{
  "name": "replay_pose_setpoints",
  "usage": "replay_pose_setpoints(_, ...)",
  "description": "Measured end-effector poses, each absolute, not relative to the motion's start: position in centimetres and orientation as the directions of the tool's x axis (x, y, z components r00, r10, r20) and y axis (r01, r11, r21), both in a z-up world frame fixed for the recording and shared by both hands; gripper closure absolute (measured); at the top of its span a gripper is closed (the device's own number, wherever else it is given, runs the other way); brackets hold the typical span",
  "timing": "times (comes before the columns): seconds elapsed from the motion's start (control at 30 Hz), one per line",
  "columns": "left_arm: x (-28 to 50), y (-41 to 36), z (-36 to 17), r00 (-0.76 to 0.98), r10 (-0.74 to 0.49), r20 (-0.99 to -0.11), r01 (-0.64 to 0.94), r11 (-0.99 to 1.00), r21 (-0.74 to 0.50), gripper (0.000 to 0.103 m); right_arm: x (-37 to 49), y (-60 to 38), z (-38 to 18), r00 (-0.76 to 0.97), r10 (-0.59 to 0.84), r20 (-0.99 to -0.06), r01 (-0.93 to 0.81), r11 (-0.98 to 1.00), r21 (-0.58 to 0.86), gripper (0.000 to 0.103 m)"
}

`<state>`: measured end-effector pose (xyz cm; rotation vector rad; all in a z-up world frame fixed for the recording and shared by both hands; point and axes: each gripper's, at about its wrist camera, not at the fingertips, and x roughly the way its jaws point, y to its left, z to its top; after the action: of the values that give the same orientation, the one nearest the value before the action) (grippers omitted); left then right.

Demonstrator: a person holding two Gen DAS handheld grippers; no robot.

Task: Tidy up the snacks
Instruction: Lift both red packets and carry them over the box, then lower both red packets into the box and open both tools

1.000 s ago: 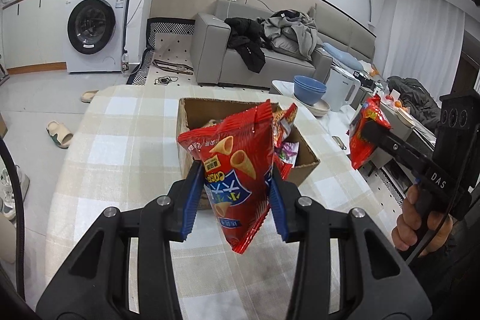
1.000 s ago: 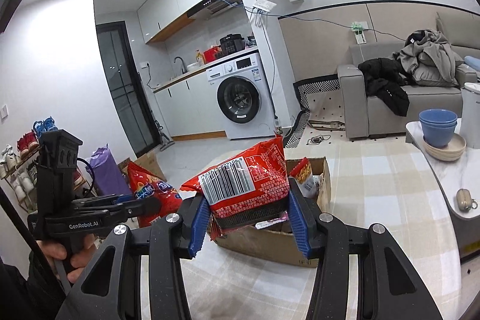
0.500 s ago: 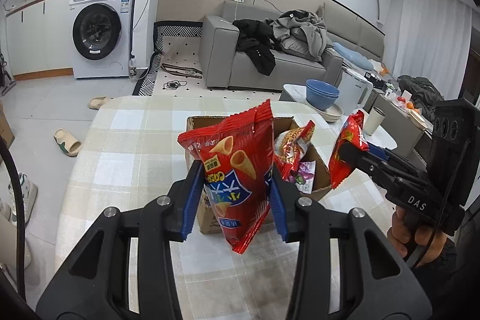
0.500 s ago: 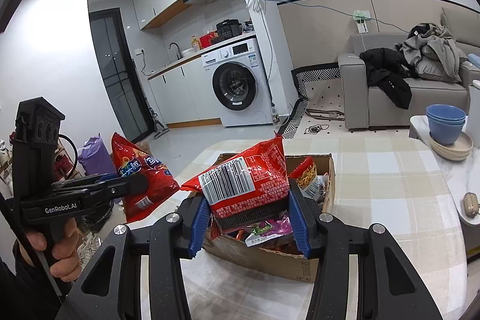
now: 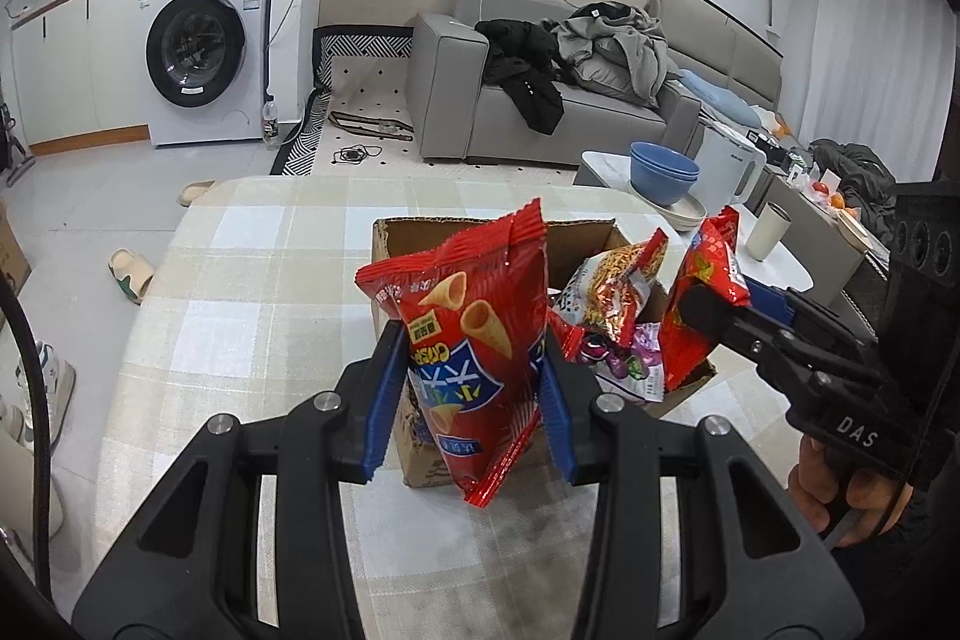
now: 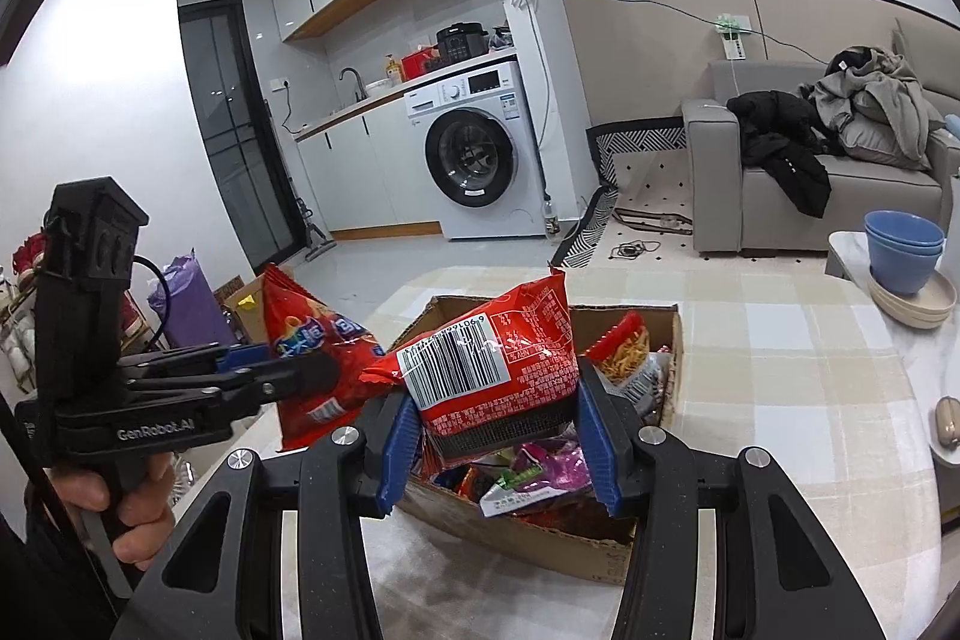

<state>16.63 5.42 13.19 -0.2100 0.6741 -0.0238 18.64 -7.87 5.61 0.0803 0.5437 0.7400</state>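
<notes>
My left gripper [image 5: 465, 394] is shut on a red bag of cone crisps [image 5: 474, 334] and holds it above the near left corner of a cardboard box [image 5: 420, 232]. My right gripper [image 6: 495, 436] is shut on a red snack bag with a barcode [image 6: 486, 358] and holds it over the box [image 6: 540, 526]. The box holds several snack packets [image 6: 528, 466]. The right gripper with its bag [image 5: 699, 307] shows at the box's right side in the left wrist view. The left gripper with the crisps bag [image 6: 312, 340] shows at the left in the right wrist view.
The box stands on a table with a checked cloth [image 5: 252, 292]. A side table with blue bowls [image 5: 663, 169], a white kettle [image 5: 729, 166] and a cup [image 5: 768, 238] stands to the right. A grey sofa [image 5: 510, 100] and a washing machine [image 5: 204, 52] stand behind.
Both grippers have moved closer to the box with their bags still held. The right gripper's bag has come from the box's right side to over the box.
</notes>
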Motion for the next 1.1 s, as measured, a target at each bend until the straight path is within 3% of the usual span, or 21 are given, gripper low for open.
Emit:
replay_pose_setpoints(0.53,22.4,5.7,9.3,0.76,-0.099,-0.642,-0.036,0.98,-0.195,0.065,20.7,-5.0,3.1,0.546,0.677,-0.494,-0.657,0.712,0.25,0.055)
replay_pose_setpoints(0.93,23.3,5.8,8.6,0.763,-0.125,-0.635,-0.02,0.976,-0.216,0.065,21.4,-3.7,1.4,0.561,0.604,-0.566,-0.636,0.752,0.171,0.055)
replay_pose_setpoints(1.1,23.5,6.0,9.0,0.767,-0.135,-0.628,-0.015,0.974,-0.227,0.065,21.3,-3.8,1.3,0.56,0.594,-0.578,-0.64,0.753,0.153,0.046)
